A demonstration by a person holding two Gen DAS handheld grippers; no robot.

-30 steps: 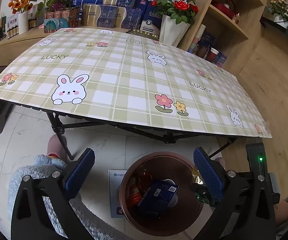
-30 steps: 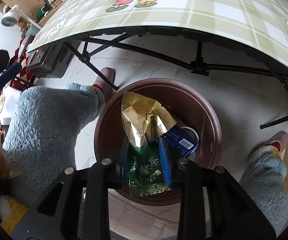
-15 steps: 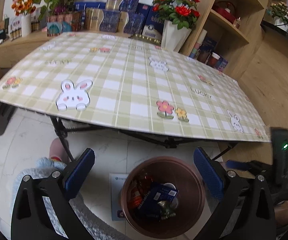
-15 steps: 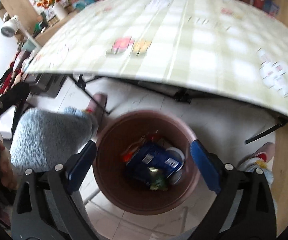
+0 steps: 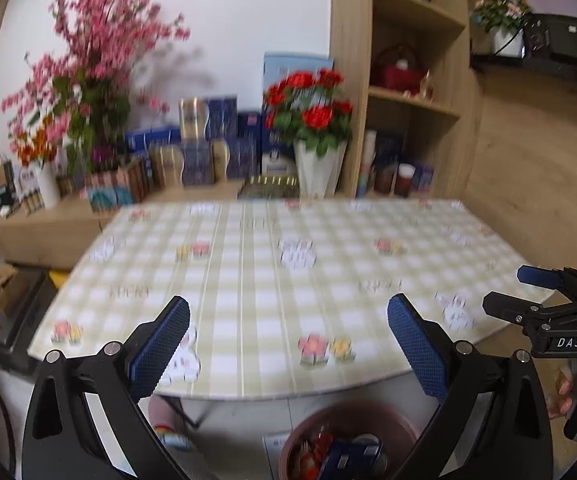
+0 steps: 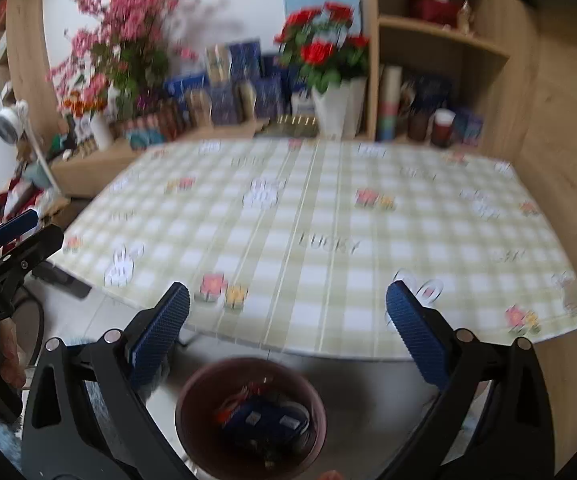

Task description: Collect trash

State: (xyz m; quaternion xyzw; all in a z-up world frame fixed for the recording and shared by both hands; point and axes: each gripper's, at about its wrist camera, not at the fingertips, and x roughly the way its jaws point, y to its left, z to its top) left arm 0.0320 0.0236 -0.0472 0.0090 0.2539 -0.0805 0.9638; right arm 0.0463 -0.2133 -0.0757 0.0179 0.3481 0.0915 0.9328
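A brown round bin (image 6: 192, 400) stands on the floor in front of the table, with a blue box (image 6: 264, 416) and other wrappers inside. My right gripper (image 6: 287, 294) hangs high above the bin. Its jaws are opening wide and nothing is between them. My left gripper (image 5: 288, 308) is open and holds nothing; it is raised to table height. The bin (image 5: 300, 436) shows at the bottom edge of the left wrist view. The right gripper (image 5: 503, 290) shows at that view's right edge, held by a hand.
The folding table carries a green checked cloth (image 6: 328, 220) with rabbits and flowers. Behind it are a low shelf of boxes, a vase of red roses (image 5: 316, 120) and pink blossoms (image 5: 88, 60). Wooden shelving (image 6: 440, 60) stands at the right. A person's slippered foot (image 5: 164, 428) is beside the bin.
The right gripper opened and let a green and gold packet fall into the bin. Both grippers then rose from just over the bin to above table level and tilted up.
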